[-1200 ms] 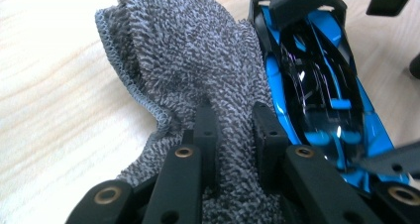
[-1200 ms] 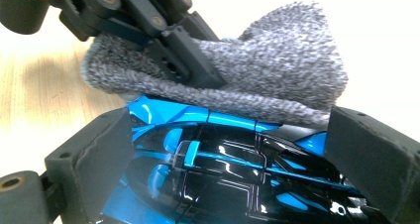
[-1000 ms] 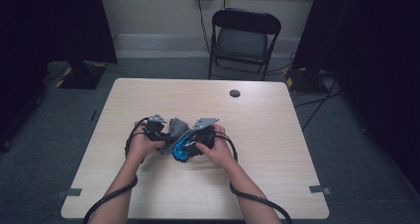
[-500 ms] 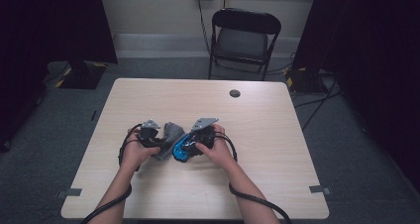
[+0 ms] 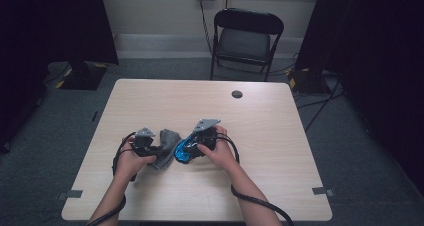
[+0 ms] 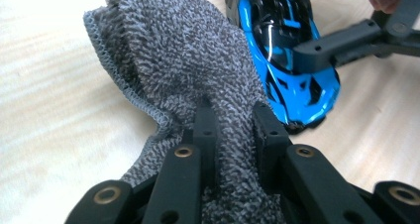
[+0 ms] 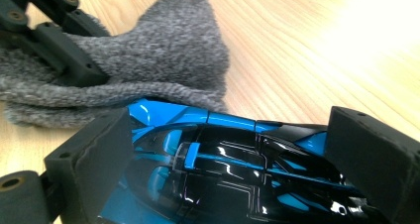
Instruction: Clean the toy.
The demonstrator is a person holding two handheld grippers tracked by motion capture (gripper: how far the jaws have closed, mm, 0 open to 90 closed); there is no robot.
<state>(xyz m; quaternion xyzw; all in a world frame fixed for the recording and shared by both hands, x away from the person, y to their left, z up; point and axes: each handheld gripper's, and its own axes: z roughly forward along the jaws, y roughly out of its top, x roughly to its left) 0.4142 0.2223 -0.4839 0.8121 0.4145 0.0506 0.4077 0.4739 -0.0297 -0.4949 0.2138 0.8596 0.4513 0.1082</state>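
Your left gripper (image 6: 230,130) has slid left, jaws clamped on the fuzzy grey terry cloth (image 6: 188,60), while your right gripper (image 7: 237,154) pinches the glossy blue-and-black toy car (image 7: 233,169), its nose cut off.

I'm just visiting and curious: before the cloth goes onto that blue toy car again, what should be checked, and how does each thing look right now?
1. Grey cloth pinched firmly in the left gripper: ok.
2. Blue toy car held between the right gripper fingers: ok.
3. Car resting on the table: ok.
4. Cloth reaching the car: ok, it lies against the car's side.
5. Car's underside clean: cannot tell.
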